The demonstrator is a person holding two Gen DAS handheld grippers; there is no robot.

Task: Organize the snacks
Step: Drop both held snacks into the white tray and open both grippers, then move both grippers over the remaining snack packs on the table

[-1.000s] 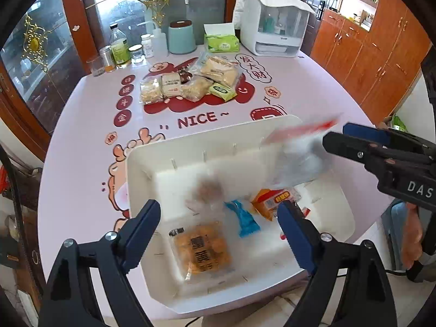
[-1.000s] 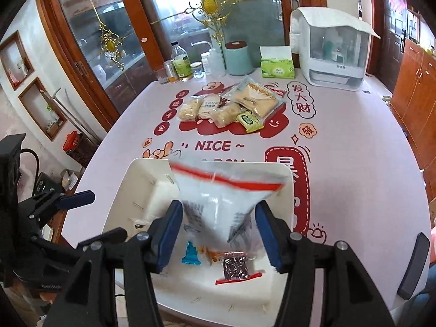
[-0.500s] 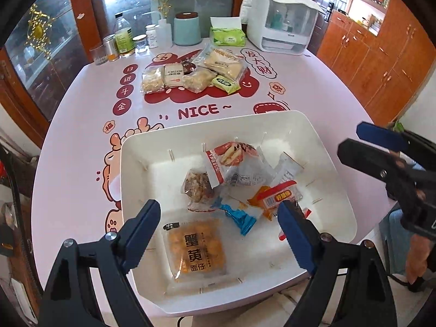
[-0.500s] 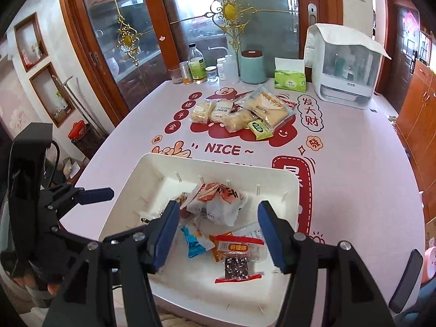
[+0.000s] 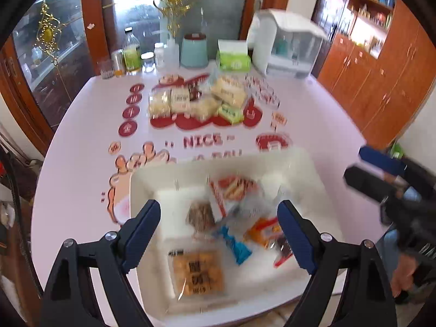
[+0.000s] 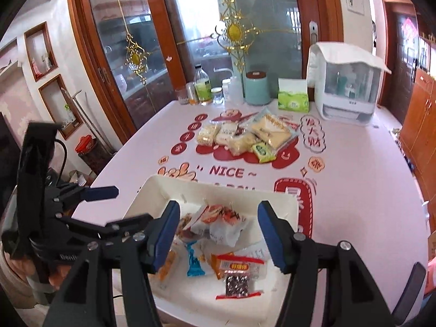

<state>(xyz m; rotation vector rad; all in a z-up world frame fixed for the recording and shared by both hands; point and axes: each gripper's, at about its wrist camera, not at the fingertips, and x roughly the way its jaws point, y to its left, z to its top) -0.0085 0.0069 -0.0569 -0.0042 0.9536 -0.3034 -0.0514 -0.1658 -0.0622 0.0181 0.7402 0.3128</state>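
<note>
A white tray (image 5: 321,190) (image 6: 152,188) sits at the table's near edge and holds several snack packets, among them a red-and-white bag (image 6: 220,220) (image 5: 234,190), a blue wrapper (image 6: 194,261) and an orange biscuit pack (image 5: 199,272). A pile of loose snack packets (image 5: 199,100) (image 6: 245,136) lies farther back on the table's middle. My left gripper (image 5: 219,234) is open and empty above the tray's near side. My right gripper (image 6: 218,234) is open and empty above the tray; it shows at the right of the left wrist view (image 5: 381,174).
At the table's far edge stand a green tissue box (image 6: 293,98), a teal canister (image 6: 257,87), a bottle (image 6: 203,87), small jars and a white appliance (image 6: 346,92). Wooden cabinets (image 5: 381,76) stand to the right, glass doors behind.
My right gripper let go of the red-and-white bag, which now lies in the tray. Both grippers have since lifted and tilted towards the far pile.
</note>
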